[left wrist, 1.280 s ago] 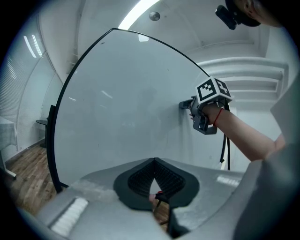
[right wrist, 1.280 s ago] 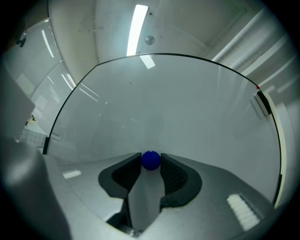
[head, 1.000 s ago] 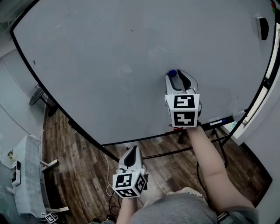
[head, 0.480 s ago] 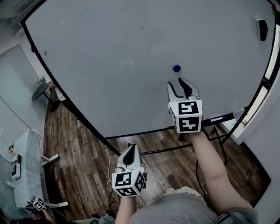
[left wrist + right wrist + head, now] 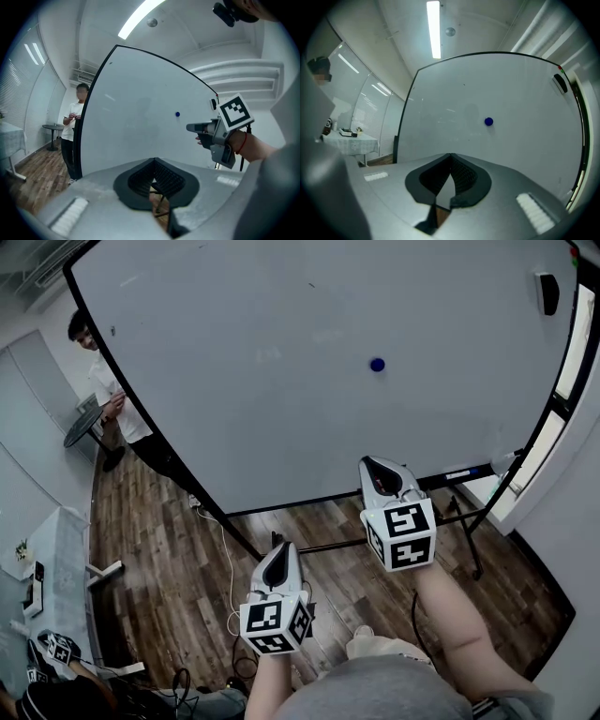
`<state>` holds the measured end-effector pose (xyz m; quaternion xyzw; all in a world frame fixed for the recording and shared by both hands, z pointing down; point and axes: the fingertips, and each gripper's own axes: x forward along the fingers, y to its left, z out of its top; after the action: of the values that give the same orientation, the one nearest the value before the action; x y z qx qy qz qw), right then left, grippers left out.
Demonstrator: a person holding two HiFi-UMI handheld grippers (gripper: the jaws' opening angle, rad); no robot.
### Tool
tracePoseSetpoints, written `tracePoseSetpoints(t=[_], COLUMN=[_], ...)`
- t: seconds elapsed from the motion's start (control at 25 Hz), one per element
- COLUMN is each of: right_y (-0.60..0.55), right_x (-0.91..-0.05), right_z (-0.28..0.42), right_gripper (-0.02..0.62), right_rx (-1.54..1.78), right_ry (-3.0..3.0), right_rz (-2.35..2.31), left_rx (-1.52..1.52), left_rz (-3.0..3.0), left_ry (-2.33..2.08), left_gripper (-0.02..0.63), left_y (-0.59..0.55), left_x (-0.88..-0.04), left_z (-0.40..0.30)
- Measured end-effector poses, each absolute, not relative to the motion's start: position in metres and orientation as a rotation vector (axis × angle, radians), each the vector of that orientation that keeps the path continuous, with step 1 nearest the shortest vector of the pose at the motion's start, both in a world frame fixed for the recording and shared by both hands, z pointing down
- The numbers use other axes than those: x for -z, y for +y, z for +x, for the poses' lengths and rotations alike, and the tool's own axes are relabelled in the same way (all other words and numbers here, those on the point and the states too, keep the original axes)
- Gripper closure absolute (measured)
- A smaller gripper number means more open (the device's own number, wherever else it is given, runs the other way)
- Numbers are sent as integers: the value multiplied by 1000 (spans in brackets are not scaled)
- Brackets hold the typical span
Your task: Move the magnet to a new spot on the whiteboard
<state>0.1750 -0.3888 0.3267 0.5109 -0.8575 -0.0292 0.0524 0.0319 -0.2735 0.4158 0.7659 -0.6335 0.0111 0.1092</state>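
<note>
Left tongs (image 5: 280, 555) and right tongs (image 5: 380, 470) are both shut on nothing and hang back from the whiteboard (image 5: 262, 381), likely because the magnet (image 5: 377, 364) sticks there by itself, toward its right side, well apart from them.

I am in what looks like an office or meeting room. A large free-standing whiteboard (image 5: 281, 381) in a black frame fills the space ahead of me. A dark eraser (image 5: 547, 293) is stuck near its top right corner and a marker (image 5: 464, 472) lies along its bottom edge. The floor (image 5: 159, 549) is dark wood-look planks. Overhead, a long strip light (image 5: 433, 28) runs across a plain white ceiling (image 5: 403, 33). Slatted blinds (image 5: 18, 89) hang on my left. Near them are a bench (image 5: 351, 140) under a white cloth and a small round table (image 5: 52, 127). A person (image 5: 108, 399) stands beside the board.
</note>
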Motion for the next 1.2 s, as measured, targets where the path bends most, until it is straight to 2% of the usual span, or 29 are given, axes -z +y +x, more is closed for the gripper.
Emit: tracePoseSetpoints(t=[0.64,1.2], right_y=[-210,-95], right_x=[-400,-423], right_z=[161,161], right_gripper=[595,595], right_rx=[-55,-86], right_ry=[-2624,-2674], right_rz=[1447,1373], left_rx=[-46,-23], left_rz=[2266,2217], left_ry=[-1796,-1806], left_gripper=[604,604], left_y=[-147,-50], left_x=[-437,-454], left_z=[38,41])
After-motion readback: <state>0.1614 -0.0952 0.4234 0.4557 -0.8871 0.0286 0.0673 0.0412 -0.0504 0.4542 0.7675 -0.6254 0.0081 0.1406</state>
